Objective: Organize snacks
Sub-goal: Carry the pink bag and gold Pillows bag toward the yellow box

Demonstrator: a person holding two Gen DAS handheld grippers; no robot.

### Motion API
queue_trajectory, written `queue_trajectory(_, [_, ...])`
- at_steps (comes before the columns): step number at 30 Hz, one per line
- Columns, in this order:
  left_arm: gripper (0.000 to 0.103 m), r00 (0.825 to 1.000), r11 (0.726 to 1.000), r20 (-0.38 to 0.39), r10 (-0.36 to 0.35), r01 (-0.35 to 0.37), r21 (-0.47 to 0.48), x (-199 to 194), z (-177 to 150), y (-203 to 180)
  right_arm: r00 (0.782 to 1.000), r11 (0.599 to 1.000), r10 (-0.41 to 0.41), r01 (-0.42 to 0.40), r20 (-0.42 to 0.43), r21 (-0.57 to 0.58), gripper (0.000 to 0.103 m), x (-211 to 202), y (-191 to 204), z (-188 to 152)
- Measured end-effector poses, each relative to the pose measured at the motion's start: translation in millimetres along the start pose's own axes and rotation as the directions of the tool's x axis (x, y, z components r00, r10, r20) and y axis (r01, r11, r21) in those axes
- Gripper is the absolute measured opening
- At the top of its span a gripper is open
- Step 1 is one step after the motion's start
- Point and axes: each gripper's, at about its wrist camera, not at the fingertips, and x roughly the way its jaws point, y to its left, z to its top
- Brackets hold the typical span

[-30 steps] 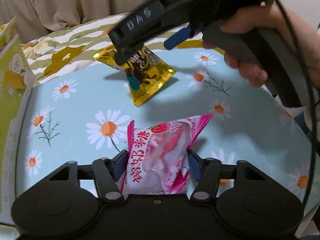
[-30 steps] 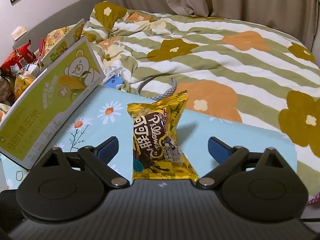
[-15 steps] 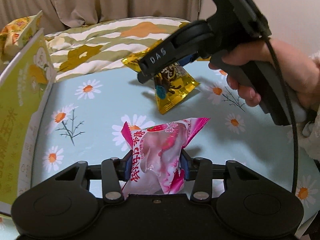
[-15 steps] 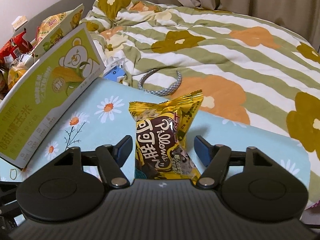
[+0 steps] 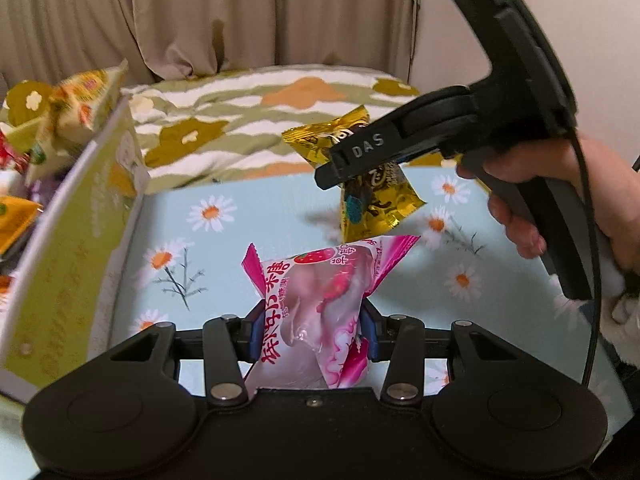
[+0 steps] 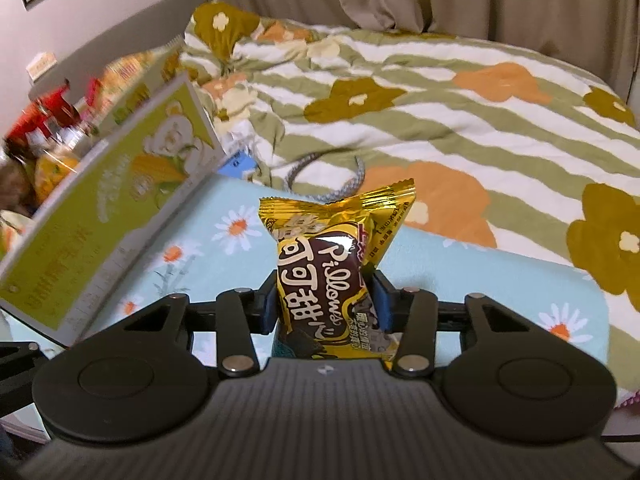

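My left gripper (image 5: pixel 310 330) is shut on a pink strawberry candy packet (image 5: pixel 320 292), held off the daisy-print table (image 5: pixel 224 248). My right gripper (image 6: pixel 324 304) is shut on a gold and brown cocoa snack packet (image 6: pixel 332 260), its blue pads pressing both sides. In the left wrist view that gold packet (image 5: pixel 372 196) hangs above the table under the right gripper's black finger (image 5: pixel 360 152), with a person's hand (image 5: pixel 540 200) on the handle at right.
A yellow-green cardboard box (image 6: pixel 100 216) stands open at the table's left edge (image 5: pixel 68 248), with several snack bags (image 5: pixel 60 120) piled in and behind it. A bed with a striped floral quilt (image 6: pixel 440 100) lies beyond the table. Curtains (image 5: pixel 200 20) hang behind.
The right gripper closed onto the gold packet and lifted it off the table. The left gripper tightened on the pink packet and rose, moving toward the box.
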Motion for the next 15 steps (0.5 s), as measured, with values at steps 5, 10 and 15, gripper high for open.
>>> queue_trajectory(5, [0.049, 0.998, 1.000, 0.055, 0.007, -0.007, 0.003, -38.9, 3.4, 2.0, 0.999, 1.000, -0.002, 0.002, 0.053, 0.013, 0.060, -41.4, 23.1, 5.4])
queue_trajectory(10, [0.049, 0.995, 1.000, 0.103, 0.008, -0.009, 0.004, -81.2, 2.9, 13.7, 0.995, 1.000, -0.006, 0.003, 0.104, 0.027, 0.060, -81.9, 57.2, 7.9])
queue_trajectory(15, [0.049, 0.988, 1.000, 0.152, 0.015, -0.017, 0.009, -119.9, 0.9, 33.7, 0.988, 1.000, -0.012, 0.008, 0.156, 0.026, 0.060, -113.3, 95.6, 9.1])
